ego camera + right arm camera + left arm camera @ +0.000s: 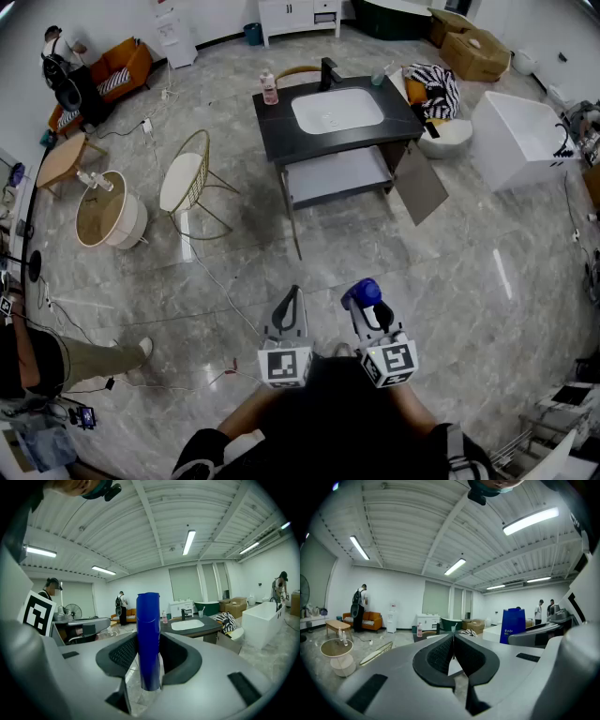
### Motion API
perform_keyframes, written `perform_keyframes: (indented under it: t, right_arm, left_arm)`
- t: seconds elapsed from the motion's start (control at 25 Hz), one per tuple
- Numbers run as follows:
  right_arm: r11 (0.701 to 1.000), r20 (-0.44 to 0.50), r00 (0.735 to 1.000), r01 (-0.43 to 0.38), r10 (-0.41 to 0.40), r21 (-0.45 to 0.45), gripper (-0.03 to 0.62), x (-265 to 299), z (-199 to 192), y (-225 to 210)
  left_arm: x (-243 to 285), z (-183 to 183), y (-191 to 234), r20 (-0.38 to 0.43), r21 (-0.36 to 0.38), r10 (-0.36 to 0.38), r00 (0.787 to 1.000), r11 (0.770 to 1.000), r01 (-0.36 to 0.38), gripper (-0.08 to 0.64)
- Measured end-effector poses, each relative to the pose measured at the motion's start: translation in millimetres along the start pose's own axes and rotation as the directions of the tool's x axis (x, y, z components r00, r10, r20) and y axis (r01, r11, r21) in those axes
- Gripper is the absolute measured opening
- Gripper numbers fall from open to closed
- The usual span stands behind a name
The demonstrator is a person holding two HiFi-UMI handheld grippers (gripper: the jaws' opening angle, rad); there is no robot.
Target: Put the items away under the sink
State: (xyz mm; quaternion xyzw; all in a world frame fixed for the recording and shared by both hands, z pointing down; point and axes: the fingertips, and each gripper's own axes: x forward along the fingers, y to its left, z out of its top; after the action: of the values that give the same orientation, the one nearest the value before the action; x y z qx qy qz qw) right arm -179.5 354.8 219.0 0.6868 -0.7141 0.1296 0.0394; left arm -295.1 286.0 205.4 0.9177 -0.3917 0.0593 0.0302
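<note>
Head view: I stand on the grey tiled floor (450, 272), both tools held out in front of me, near and well apart from the sink.

- My left tool (294, 298) has its jaws pressed together with nothing between them. The left gripper view (453, 641) shows the two dark pads meeting along one line.
- My right tool (367, 314) is clamped on the blue bottle (362, 293). In the right gripper view the blue bottle (149, 639) stands upright between the pads of the right tool (150, 665), its top rising above them.
- Each tool carries its marker cube (285, 366).

Far from me, at centre, is the dark bench (277, 117).

- It holds a white sink (337, 110).
- A black faucet (328, 72) stands at the sink's far edge.
- A pink bottle (270, 89) stands on the bench's far left corner.
- A cup (378, 78) stands near its far right corner.

Under the sink a pale shelf (337, 175) is exposed, and the cabinet door (419, 183) hangs open to the right of it.

Left of the bench stand a gold wire chair (187, 183) and a round side table (105, 211). Right of the bench lie a striped cloth (436, 89) and a white tub (516, 141). A person (61, 47) stands by the orange sofa (117, 70) at far left.
</note>
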Motion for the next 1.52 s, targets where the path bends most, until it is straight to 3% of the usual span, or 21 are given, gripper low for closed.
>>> perform_keyframes:
  t: [0.36,0.72,1.0,1.24,1.52]
  right_arm:
    - [1.000,0.004,1.000,0.003,-0.003,0.005,0.146,21,3,10]
    - [1.000,0.014,1.000,0.005,-0.005,0.024,0.146,55,9,27]
    - [1.000,0.014,1.000,-0.001,0.001,0.013,0.146,92,15,25]
    - [0.998,0.021,0.998,-0.059,0.059,-0.006,0.146,137,28,-7]
    - [0.984,0.001,0.986,-0.169,0.170,-0.050,0.146,200,41,-82]
  left_arm:
    - [12,1,21,0.025,-0.036,-0.006,1.000,0.999,0.007,0.018]
    - [28,-15,56,-0.026,-0.038,-0.044,0.999,0.998,0.043,0.018]
    - [55,-11,73,0.013,-0.071,-0.039,0.999,0.997,0.040,0.018]
    - [96,-15,85,-0.015,-0.049,0.021,1.000,0.999,-0.022,0.018]
    - [176,-21,69,-0.049,-0.056,0.128,0.991,0.990,-0.131,0.018]
